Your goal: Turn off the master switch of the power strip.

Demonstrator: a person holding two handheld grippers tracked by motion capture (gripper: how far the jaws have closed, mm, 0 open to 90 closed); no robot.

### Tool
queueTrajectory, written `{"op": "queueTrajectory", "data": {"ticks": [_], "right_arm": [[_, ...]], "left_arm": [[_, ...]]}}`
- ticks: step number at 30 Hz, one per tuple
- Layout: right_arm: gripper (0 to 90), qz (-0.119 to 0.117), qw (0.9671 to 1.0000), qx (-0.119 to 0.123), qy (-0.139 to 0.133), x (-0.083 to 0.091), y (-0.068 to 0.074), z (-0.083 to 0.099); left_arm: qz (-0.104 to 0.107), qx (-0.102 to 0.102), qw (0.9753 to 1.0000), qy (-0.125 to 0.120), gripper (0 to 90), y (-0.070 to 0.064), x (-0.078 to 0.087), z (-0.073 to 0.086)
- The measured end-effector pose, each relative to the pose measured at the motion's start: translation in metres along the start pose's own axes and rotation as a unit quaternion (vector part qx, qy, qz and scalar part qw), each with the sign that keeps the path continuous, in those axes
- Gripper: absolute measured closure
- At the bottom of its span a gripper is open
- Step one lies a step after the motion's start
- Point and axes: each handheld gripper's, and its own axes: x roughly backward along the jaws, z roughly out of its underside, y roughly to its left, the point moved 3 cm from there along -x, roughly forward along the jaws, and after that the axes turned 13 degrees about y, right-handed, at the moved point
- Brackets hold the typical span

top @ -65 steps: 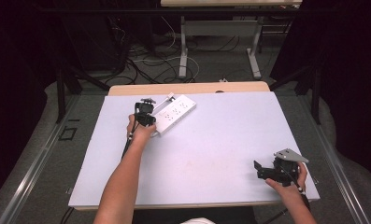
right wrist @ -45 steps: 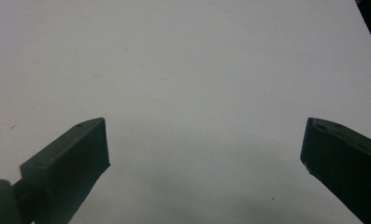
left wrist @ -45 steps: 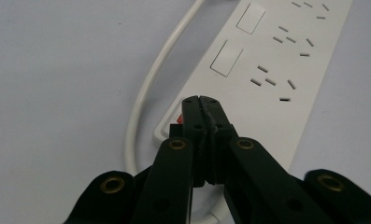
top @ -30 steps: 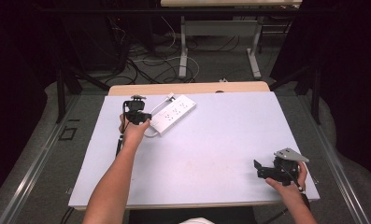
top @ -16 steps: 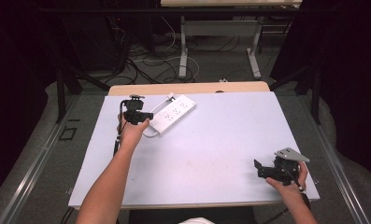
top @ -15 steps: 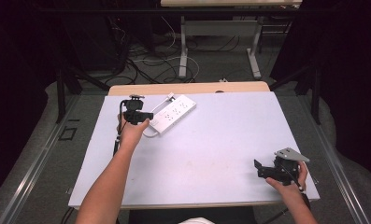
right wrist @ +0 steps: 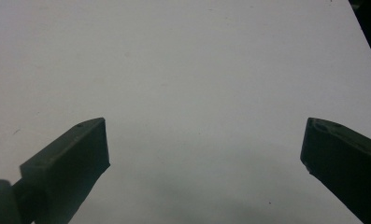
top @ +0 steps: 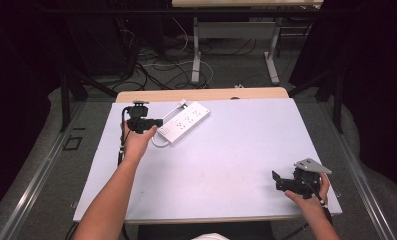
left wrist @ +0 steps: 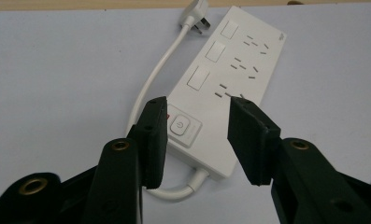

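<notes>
**Left tool poised over the power strip**

I see the worktop [top: 226, 165] as a wide, pale sheet with a wooden edge along its far side. On its far left part lies the power strip [top: 185, 121], set at a slant, its cord end toward my left hand [top: 136, 142].

Up close in the left gripper view, the power strip [left wrist: 225, 88] is a long white bar with rounded corners. Three square blank panels run down one side, with groups of slot-shaped sockets beside them. At the near end sits a square power button [left wrist: 184, 127] with a small red mark just beside it. A white cord [left wrist: 153, 88] leaves the near end, loops back along the strip's side and ends in a white plug [left wrist: 197, 16] lying at the far end.

My left tool [left wrist: 197, 133] is open at a middling width, its jaws framing the button end; I cannot tell whether they touch it.

My right tool [right wrist: 204, 154] is spread wide over bare worktop at the near right corner, well apart from the strip.
</notes>
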Motion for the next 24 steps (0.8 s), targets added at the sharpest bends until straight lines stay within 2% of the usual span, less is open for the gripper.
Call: {"op": "queueTrajectory", "data": {"ticks": [2, 10, 13, 19, 20, 22, 24], "right_arm": [[0.6, -0.003, 1.0000, 0.001, 0.009, 0.001, 0.000, 0.000], [0.6, -0.001, 1.0000, 0.001, 0.008, 0.002, -0.001, 0.000], [0.6, -0.004, 1.0000, 0.000, 0.008, 0.002, 0.000, 0.000], [0.6, -0.002, 0.9999, 0.005, 0.011, 0.003, -0.001, 0.000], [0.6, -0.003, 0.9999, 0.007, 0.009, 0.002, -0.001, 0.000], [0.6, -0.003, 0.9999, 0.005, 0.010, 0.002, 0.000, 0.000], [0.6, -0.002, 0.9999, 0.006, 0.011, 0.003, -0.001, 0.001]], "left_arm": [[0.008, -0.003, 0.9999, 0.010, 53.8, 0.001, 0.003, 0.001], [0.005, -0.009, 0.9999, -0.001, 49.4, 0.002, 0.005, 0.006], [0.011, -0.013, 0.9998, 0.007, 46.3, 0.004, 0.008, 0.008], [0.007, -0.020, 0.9998, -0.003, 40.6, 0.007, 0.011, 0.012], [0.011, -0.018, 0.9998, -0.001, 40.2, 0.007, 0.012, 0.013], [0.015, -0.018, 0.9996, -0.016, 40.1, 0.007, 0.014, 0.014], [0.018, -0.020, 0.9995, -0.018, 39.7, 0.007, 0.016, 0.016]]}}
